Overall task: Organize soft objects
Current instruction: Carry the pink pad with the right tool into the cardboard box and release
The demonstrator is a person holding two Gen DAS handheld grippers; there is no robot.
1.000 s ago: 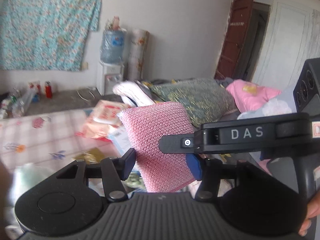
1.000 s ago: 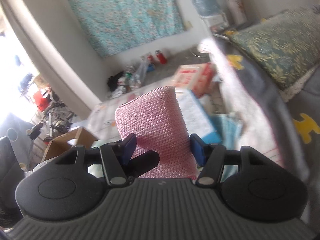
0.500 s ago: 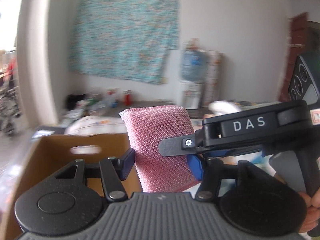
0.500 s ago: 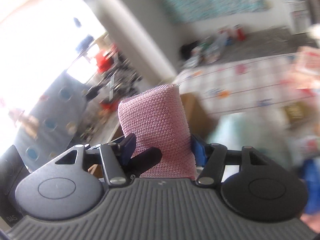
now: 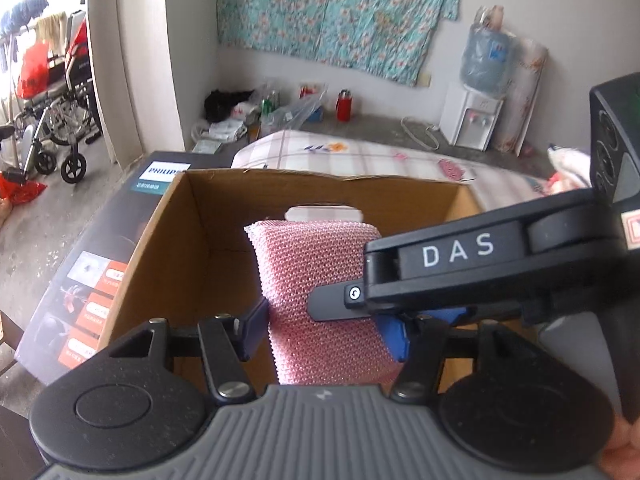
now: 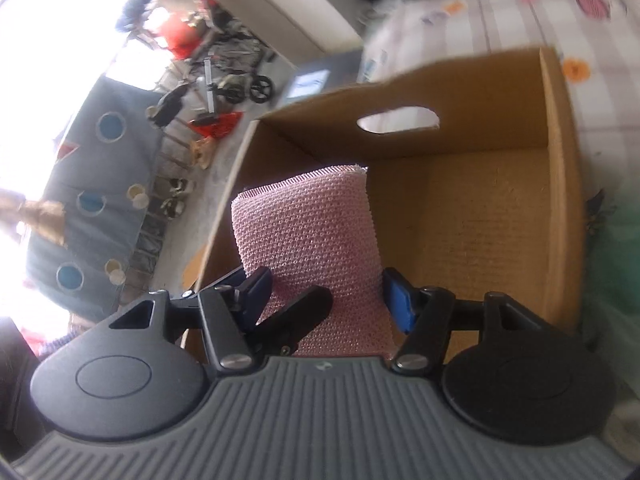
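cardboard box (image 6: 560, 184) open on top, floor bare, pink sponge (image 6: 308, 240) w/ other gripper's fingers (image 5: 332, 304) crowding near-left corner

Right gripper (image 6: 326, 300) fingers (image 6: 396, 304) clamp a pink knitted pad (image 6: 308, 236), upright, over an open cardboard box (image 6: 560, 184) with bare floor and an oval handle hole (image 6: 398, 120) in its far wall. Left gripper's black finger (image 6: 296, 312) presses the pad's lower left. Checked bed (image 6: 500, 12) behind.
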